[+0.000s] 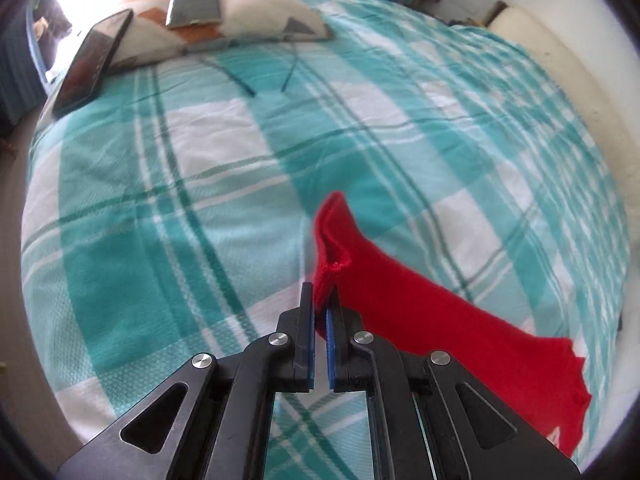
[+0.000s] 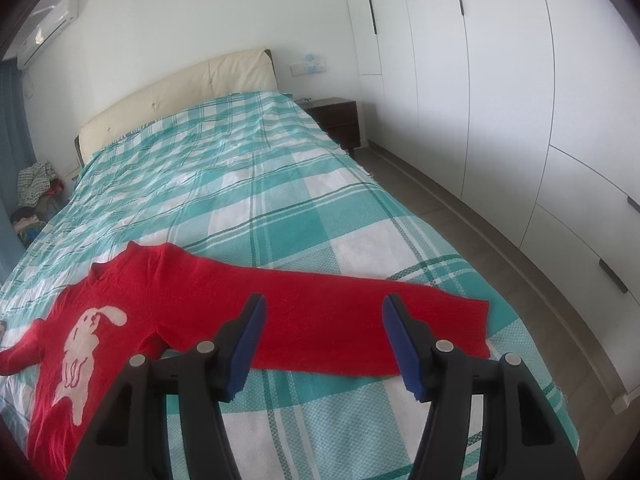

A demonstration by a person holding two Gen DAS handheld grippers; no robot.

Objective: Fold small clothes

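Because the red sweater [image 2: 224, 304] is a soft knit, it looks light and limp: it will sag and drape from any single pinch, stretch a little under a pull, and carry no shape of its own. It lies on the checked bedspread [image 2: 256, 184] near the foot of the bed, front up with a pale rabbit figure [image 2: 86, 344] showing, and one long sleeve [image 2: 360, 320] stretched flat across the spread toward the wardrobe [image 2: 500, 80] side. For a fabric like this, the sound places to take hold are probably the edges that bear a seam or a rib, such as a cuff, a hem corner or a shoulder, where the pads can bite a doubled layer rather than slide off a single one.

The left gripper [image 1: 321, 308] has its jaws pressed nearly together on a bunched edge of the sweater [image 1: 420, 312], which rises in a fold just beyond the blue pads [image 1: 330, 344] and trails away to the right over the spread; which part of the garment that edge belongs to I cannot tell from this view. The right gripper [image 2: 324, 340] hangs above the outstretched sleeve with its jaws standing well apart, about half spread, nothing between them and no pad touching the cloth.
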